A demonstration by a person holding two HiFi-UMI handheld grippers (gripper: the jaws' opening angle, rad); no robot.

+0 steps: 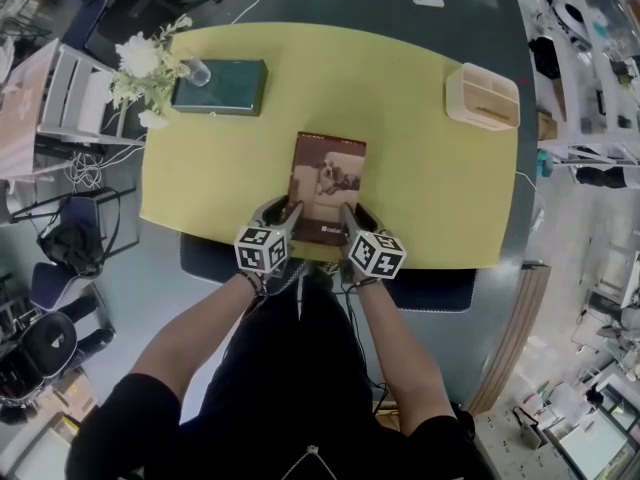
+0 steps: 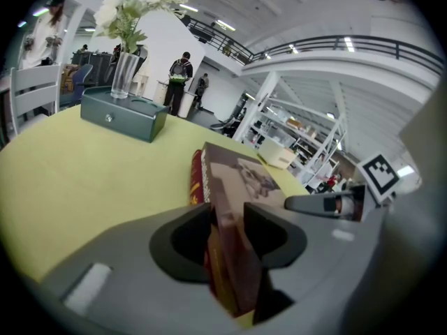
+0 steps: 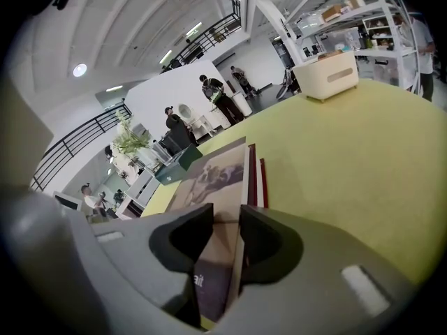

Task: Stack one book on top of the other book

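Observation:
A brown-covered book (image 1: 328, 183) lies on the yellow table (image 1: 430, 188) near its front edge, on top of a red book whose spine (image 2: 197, 180) shows at its left side and whose edge (image 3: 262, 180) shows at its right. My left gripper (image 1: 291, 214) is shut on the brown book's near left corner (image 2: 227, 222). My right gripper (image 1: 348, 214) is shut on its near right corner (image 3: 227, 232). The near end of the brown book tilts up a little between the jaws. Whether the jaws also clamp the red book I cannot tell.
A dark green box (image 1: 222, 86) sits at the table's far left with a glass (image 1: 199, 71) and a vase of white flowers (image 1: 143, 66) by it. A cream organizer (image 1: 482, 96) stands at the far right. White chairs (image 1: 75, 103) are left of the table.

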